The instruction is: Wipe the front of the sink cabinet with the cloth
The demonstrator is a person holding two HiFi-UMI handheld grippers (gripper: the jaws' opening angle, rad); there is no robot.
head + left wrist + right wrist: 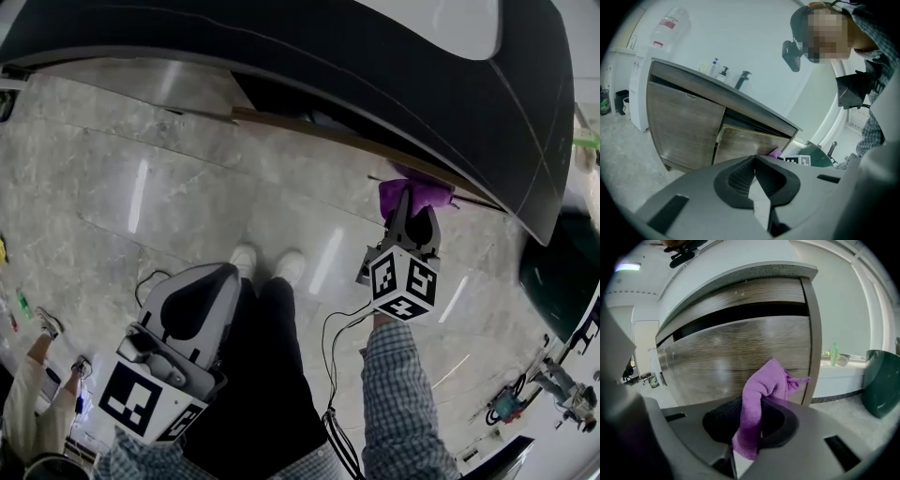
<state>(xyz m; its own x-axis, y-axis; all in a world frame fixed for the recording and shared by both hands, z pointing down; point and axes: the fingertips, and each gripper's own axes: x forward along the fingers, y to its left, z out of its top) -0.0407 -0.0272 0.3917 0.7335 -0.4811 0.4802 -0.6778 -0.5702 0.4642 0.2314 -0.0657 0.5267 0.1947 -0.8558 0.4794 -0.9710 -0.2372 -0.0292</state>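
The purple fabric cloth (pixel 761 394) sits between the jaws of the right gripper (pixel 752 411), just before the right end of the wood-grain sink cabinet (pixel 731 352). The left gripper (pixel 211 281) hangs nearer, leftward. A dark green bin (pixel 881 376) stands right of the cabinet.

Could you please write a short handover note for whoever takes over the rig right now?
Left gripper: shut, empty, held low and away from the cabinet.
Right gripper: shut on the purple cloth, with the free end sticking out past the jaws.
Position: the cloth is up at the sink cabinet front, at the lower panel near its right end in the right gripper view. Contact cannot be confirmed.
Done: the cloth is gripped and at the cabinet. No wiped area can be made out.
Left: wipe across the front panels toward the other end.
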